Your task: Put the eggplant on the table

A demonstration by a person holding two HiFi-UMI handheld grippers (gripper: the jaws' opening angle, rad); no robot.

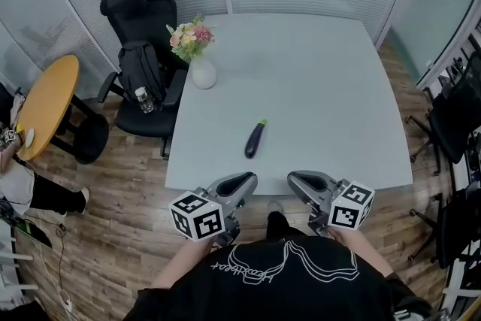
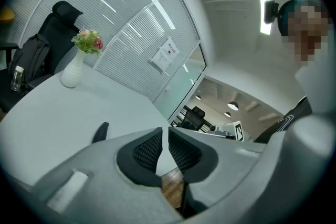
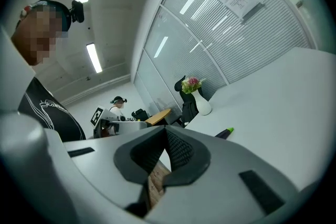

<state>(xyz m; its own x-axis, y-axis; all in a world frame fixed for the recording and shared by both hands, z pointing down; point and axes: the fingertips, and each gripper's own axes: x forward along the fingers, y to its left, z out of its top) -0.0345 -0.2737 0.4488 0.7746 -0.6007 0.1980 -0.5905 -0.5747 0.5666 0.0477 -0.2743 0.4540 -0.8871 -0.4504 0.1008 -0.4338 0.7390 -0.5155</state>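
Observation:
A dark purple eggplant (image 1: 255, 140) with a green stem lies on the white table (image 1: 316, 79), near its front edge. It also shows low in the left gripper view as the eggplant (image 2: 100, 132), and in the right gripper view as the eggplant (image 3: 223, 134). My left gripper (image 1: 246, 180) hovers off the table's front edge, close to my body, with its jaws drawn together to a thin slit and nothing between them (image 2: 165, 134). My right gripper (image 1: 295, 178) hangs beside it, shut and holding nothing (image 3: 165, 132). Both point toward the table.
A white vase with flowers (image 1: 201, 68) stands at the table's far left. A black office chair (image 1: 143, 41) with a backpack and a bottle sits left of the table. A round yellow table (image 1: 45, 105) is further left. More chairs stand at the right (image 1: 451, 116). The floor is wood.

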